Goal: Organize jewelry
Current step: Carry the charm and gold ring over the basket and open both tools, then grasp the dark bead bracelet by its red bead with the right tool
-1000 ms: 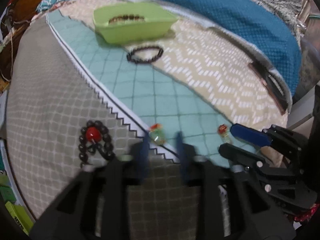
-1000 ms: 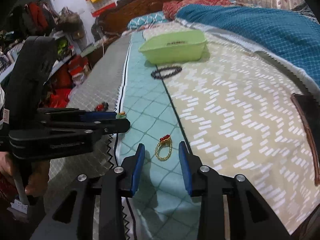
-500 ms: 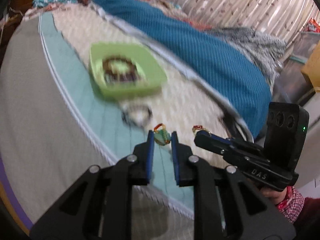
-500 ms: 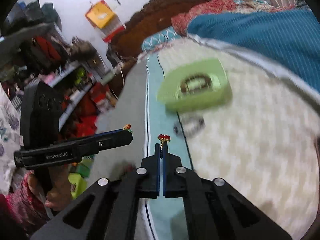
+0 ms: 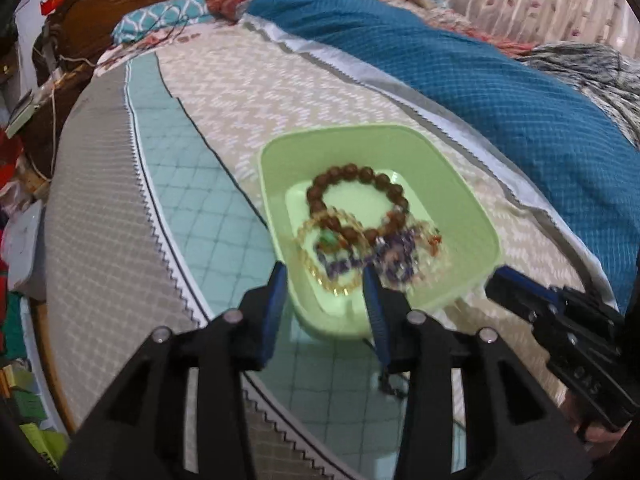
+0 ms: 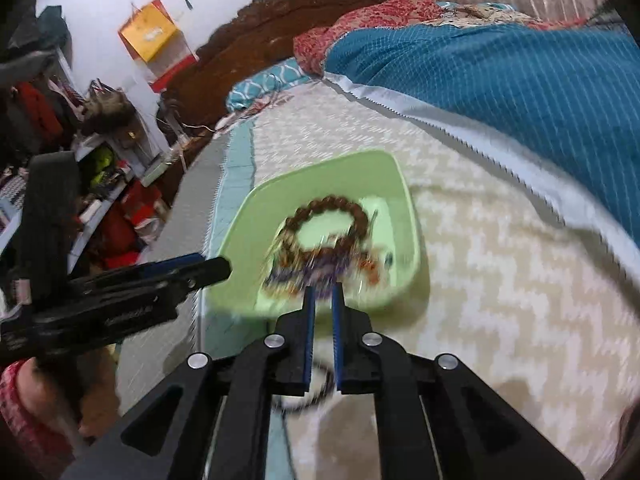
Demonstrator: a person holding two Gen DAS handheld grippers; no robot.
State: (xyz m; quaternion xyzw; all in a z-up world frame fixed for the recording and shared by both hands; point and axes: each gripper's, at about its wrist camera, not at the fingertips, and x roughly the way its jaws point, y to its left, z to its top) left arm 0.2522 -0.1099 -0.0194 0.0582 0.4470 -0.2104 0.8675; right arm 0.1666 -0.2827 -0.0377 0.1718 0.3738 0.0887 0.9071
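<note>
Both grippers over the green bowl (image 5: 476, 236) on the bed, dropping jewelry in.

My left gripper (image 5: 326, 292) has jaws opening, nothing pinched; my right gripper (image 6: 322, 296) has jaws slightly apart, nothing seen between them. The bead bracelets (image 5: 356, 208) pile up in the bowl; a dark bracelet (image 6: 316, 396) lies on the bed behind my right jaws. Risk: pieces tangle or bounce out; a sinking jaw could tip the near rim.

Both tongs are black plastic frames with triangular cut-outs, round silver screw heads along the arms and blue pads lining the fingers: the left tongs (image 5: 325, 280) and the right tongs (image 6: 322, 294) look alike. Pale lettering, too blurred to read, runs along each body. Behind the left tongs' handle shows a red-and-white patterned sleeve (image 6: 12, 376).
</note>
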